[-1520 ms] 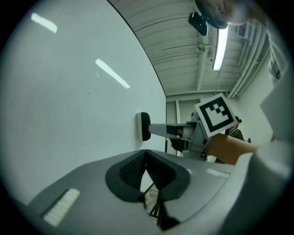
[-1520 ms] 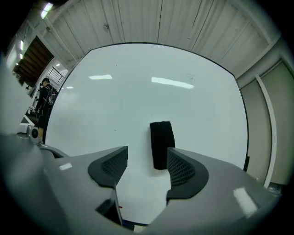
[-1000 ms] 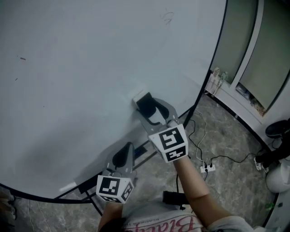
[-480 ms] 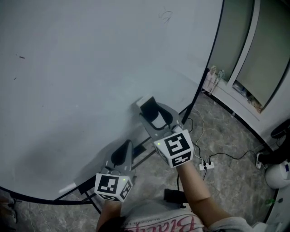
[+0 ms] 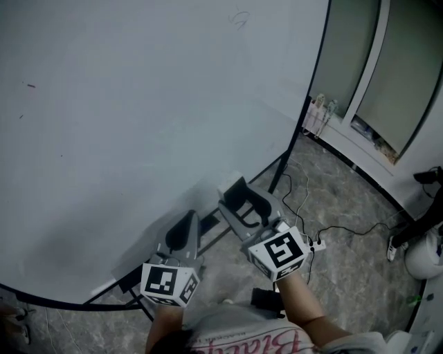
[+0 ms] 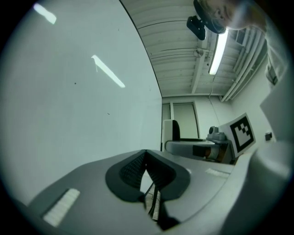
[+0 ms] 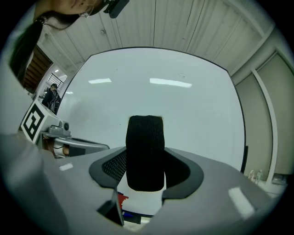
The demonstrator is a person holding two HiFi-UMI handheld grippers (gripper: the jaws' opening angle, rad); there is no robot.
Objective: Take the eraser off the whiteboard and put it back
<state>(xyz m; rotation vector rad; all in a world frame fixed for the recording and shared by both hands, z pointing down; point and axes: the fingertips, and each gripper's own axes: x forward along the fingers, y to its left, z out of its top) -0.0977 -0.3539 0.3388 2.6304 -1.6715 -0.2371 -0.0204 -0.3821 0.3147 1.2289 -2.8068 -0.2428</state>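
One board [image 5: 138, 104] fills most of your head view. It is white and almost bare, with a faint scribble [image 5: 239, 19] near its top and a black frame round its edge. To its right you have the mottled grey floor [image 5: 360, 207], where a cable [image 5: 346, 228] runs to a power strip [image 5: 317, 245]. Your right gripper [image 5: 239, 196] is out in front of you at the board's lower edge, with its marker cube [image 5: 278, 252] turned towards you. Its jaws have just closed a little, and they clamp the eraser [image 7: 145, 151] from both sides. In the right gripper view the pads press on the black felt block, which stands upright between them and rises above their tips, with a strip of white showing beneath it. From your head view the eraser sits right at the board's lower rim. Whether it touches the surface, you cannot tell from any view. Your left gripper [image 5: 187, 222] is lower and to the left, near the right one but apart from it, and it also points towards the board. In the left gripper view its fingertips meet, leaving only a narrow slit lower down between the pads, and nothing is held there. Its own cube [image 5: 168, 283] faces up at you, close to your body.
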